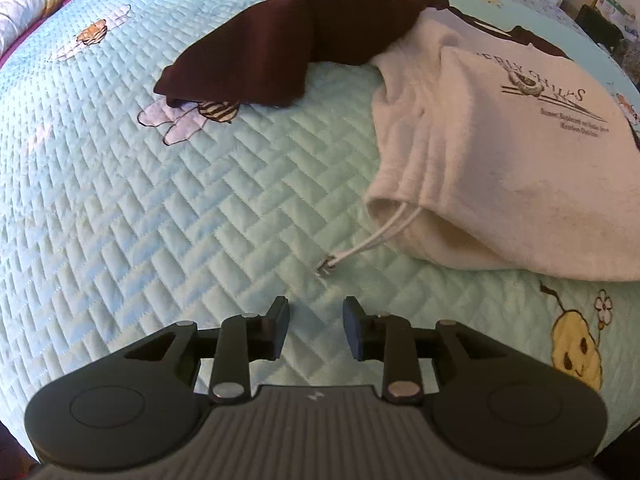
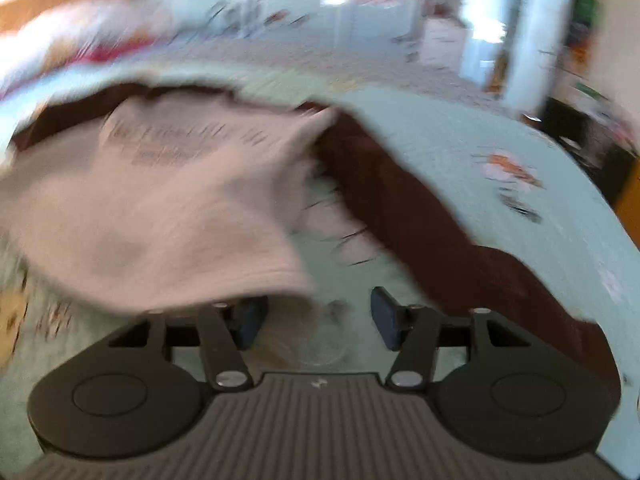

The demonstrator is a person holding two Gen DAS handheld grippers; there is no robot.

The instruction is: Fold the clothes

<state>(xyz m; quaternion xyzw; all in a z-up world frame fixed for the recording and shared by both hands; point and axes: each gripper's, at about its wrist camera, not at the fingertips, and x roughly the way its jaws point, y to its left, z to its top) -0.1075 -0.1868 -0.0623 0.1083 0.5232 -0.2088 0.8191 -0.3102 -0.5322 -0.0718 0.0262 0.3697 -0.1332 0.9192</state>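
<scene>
A cream-white sweatshirt with dark brown sleeves and dark printed lettering on its chest point(image 1: 520, 152) lies rumpled on a pale mint quilted bedspread with embroidered bees and flowers point(image 1: 160, 200); it is not yet folded, its body bunched and one brown sleeve point(image 1: 272, 52) thrown out sideways across the quilt; a thin white drawstring with a metal tip point(image 1: 356, 248) trails from the open hem onto the bedspread.

The left gripper point(image 1: 316, 328) hangs over bare quilt, just short of the drawstring tip and near the hem corner; its jaws stand narrowly apart with nothing between them. The right gripper point(image 2: 316, 316) shows in a badly blurred view, low over the opposite side of the garment; its jaws are also parted, one finger partly tucked under the edge of the white cloth, while the other brown sleeve point(image 2: 440, 240) runs along its far side; no cloth appears pinched between the pads, though the blur leaves this less than certain.

The step in hand looks like the opening one: coming down to take hold of the garment so it can be spread flat. The next move probably calls for each gripper to close on a hem corner, the left avoiding the loose string alone; then both to pull outward and smooth the body before any fold.
</scene>
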